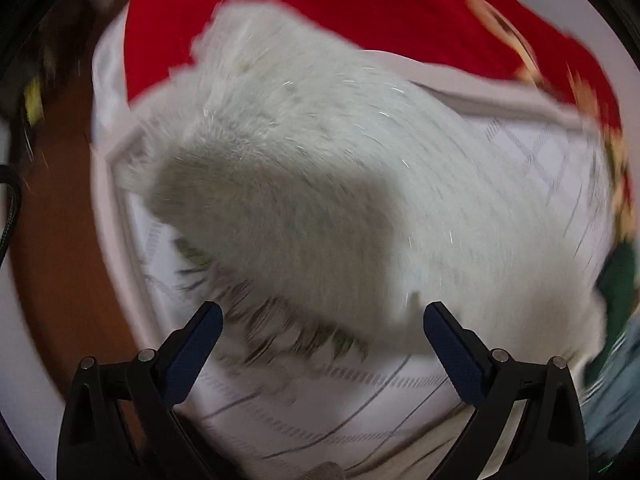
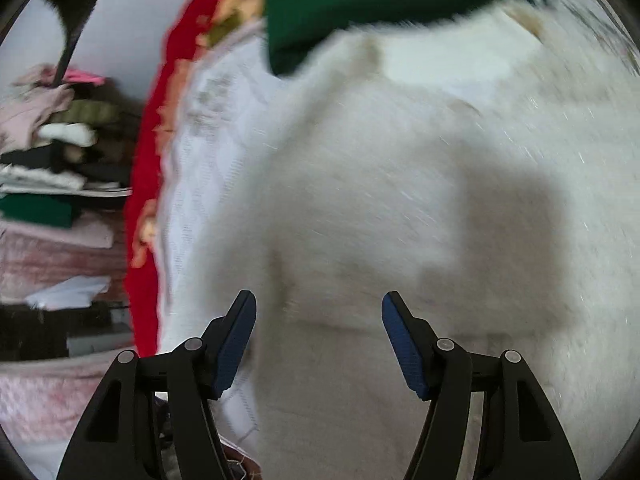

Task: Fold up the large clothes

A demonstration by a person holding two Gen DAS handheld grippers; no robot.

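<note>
With your left gripper [image 1: 322,320] and right gripper [image 2: 318,312] both released above the fluffy white fleece garment [image 2: 400,200], a shallow pinch may grab only loose fibres.

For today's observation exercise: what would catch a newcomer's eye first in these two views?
A fluffy white garment fills the middle of both views, lying on a white quilted cover. A bright red blanket runs along the far edge, and a dark green garment lies at the white one's top. Both the left gripper and right gripper hover open.
</note>
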